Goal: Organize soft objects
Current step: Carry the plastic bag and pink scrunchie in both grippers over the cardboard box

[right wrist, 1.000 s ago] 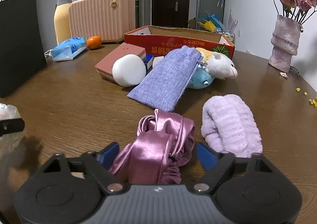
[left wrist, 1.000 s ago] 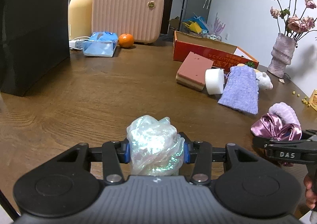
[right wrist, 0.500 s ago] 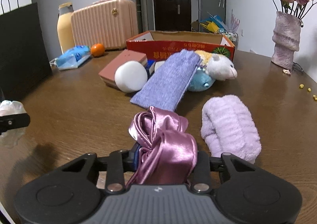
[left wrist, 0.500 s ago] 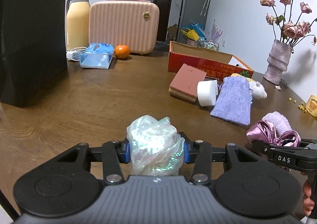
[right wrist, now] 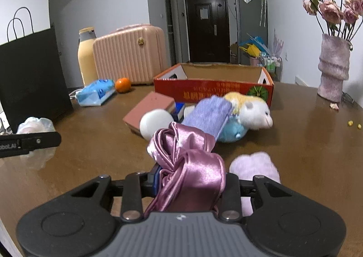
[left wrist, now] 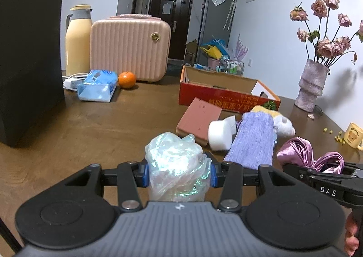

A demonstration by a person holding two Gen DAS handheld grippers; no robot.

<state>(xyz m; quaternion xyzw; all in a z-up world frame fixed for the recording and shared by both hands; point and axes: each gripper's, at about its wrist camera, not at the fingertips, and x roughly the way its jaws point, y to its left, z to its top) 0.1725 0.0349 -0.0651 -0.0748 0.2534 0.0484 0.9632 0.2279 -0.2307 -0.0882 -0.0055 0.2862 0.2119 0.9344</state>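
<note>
You're carrying a load in both hands, so the move ahead turns on where the red cardboard box (right wrist: 213, 89) sits relative to each set of jaws.

Left gripper (left wrist: 179, 171): jaws are pinching the crumpled iridescent plastic bag (left wrist: 177, 166) from both sides, pads pressing in, bag bulging up above them.

Right gripper (right wrist: 190, 179): jaws have just been closing and are now clamping the pink satin cloth (right wrist: 188, 161); most of it is bunching up and forward of the pads, and a strand looks to be trailing back under the body.

The box is lying dead ahead of the right gripper, long axis running across that view, open top facing up. From the left gripper it's lying ahead and to the right. I'd judge the right hand the nearer one, so it should probably be dropping first.

Clutter in front of the near wall: purple knit pouch (right wrist: 207, 116), plush toy (right wrist: 251, 111), white foam roll (right wrist: 155, 124), pink block (right wrist: 149, 107), all on the table (right wrist: 306, 154). You're needing height to clear those. The lilac fuzzy item (right wrist: 254, 166) is lying just right of the right jaws, not gripped.
</note>
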